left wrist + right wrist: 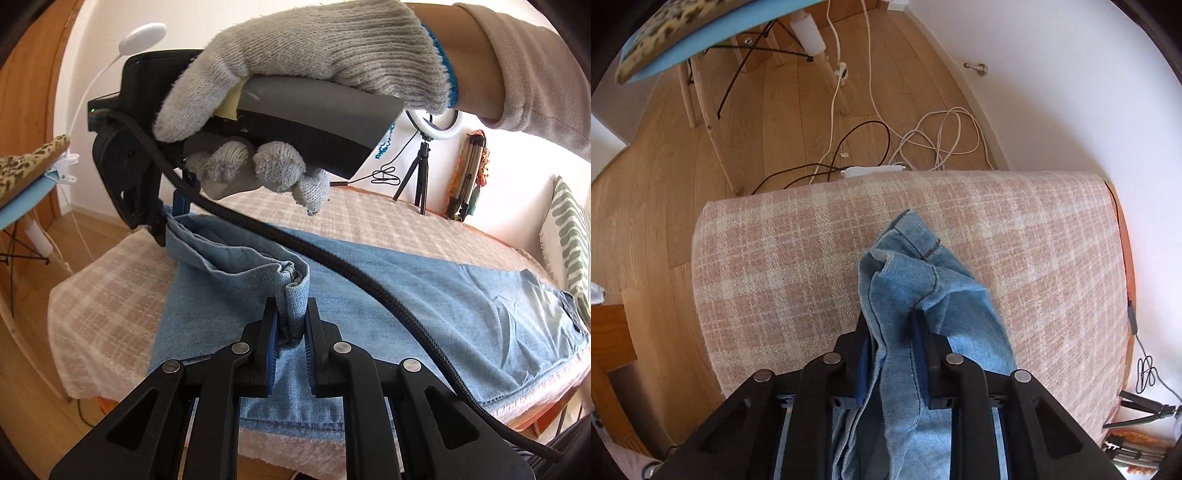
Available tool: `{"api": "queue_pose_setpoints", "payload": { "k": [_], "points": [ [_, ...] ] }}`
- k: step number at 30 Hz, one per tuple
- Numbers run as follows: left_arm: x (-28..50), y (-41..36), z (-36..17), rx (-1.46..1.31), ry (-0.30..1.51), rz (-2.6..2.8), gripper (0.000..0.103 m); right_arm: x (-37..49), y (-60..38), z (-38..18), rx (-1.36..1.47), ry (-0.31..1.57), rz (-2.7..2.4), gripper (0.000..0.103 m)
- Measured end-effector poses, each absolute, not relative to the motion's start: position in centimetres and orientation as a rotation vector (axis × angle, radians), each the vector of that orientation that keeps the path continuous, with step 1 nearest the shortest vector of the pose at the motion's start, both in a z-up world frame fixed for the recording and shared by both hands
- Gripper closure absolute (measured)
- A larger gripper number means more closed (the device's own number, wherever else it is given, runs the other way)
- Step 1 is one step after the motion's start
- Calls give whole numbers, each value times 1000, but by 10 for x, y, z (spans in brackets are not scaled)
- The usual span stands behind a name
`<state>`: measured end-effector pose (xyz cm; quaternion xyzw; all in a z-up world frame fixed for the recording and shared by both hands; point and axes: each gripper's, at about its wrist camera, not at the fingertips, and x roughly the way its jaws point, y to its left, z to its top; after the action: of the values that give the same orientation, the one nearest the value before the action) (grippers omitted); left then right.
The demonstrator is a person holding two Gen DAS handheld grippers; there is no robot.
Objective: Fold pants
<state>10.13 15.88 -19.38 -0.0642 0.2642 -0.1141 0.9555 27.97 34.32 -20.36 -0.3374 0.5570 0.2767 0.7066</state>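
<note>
Light blue denim pants (424, 306) lie flat across a table covered with a pink plaid cloth (107, 295). My left gripper (291, 317) is shut on the hem end of a pants leg (295, 295), lifted above the flat part. My right gripper (162, 225), held by a grey-gloved hand (314, 55), is shut on the other corner of the same hem, which hangs stretched between the two. In the right wrist view the right gripper (894, 321) pinches bunched denim (905, 280) over the cloth (783, 266).
A black cable (369, 280) from the right gripper runs across the pants. A ring light on a tripod (424, 162) and a patterned cushion (572, 229) stand at the table's far side. A blue ironing board (683, 40) and loose cords (923, 140) are on the wooden floor.
</note>
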Motion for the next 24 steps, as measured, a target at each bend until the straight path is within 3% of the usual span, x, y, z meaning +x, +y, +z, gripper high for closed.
{"api": "queue_pose_setpoints", "payload": {
  "k": [3,11,24],
  "points": [
    [95,161,-184,-143,525,-240,92,292,301,-172,-542,1239,636,95],
    [76,144,-148,-149,484,-309,92,296,172,-115,-119,1198,642,98],
    [44,51,-118,-56,500,-521,92,249,-43,-88,251,1073,512,101]
  ]
}}
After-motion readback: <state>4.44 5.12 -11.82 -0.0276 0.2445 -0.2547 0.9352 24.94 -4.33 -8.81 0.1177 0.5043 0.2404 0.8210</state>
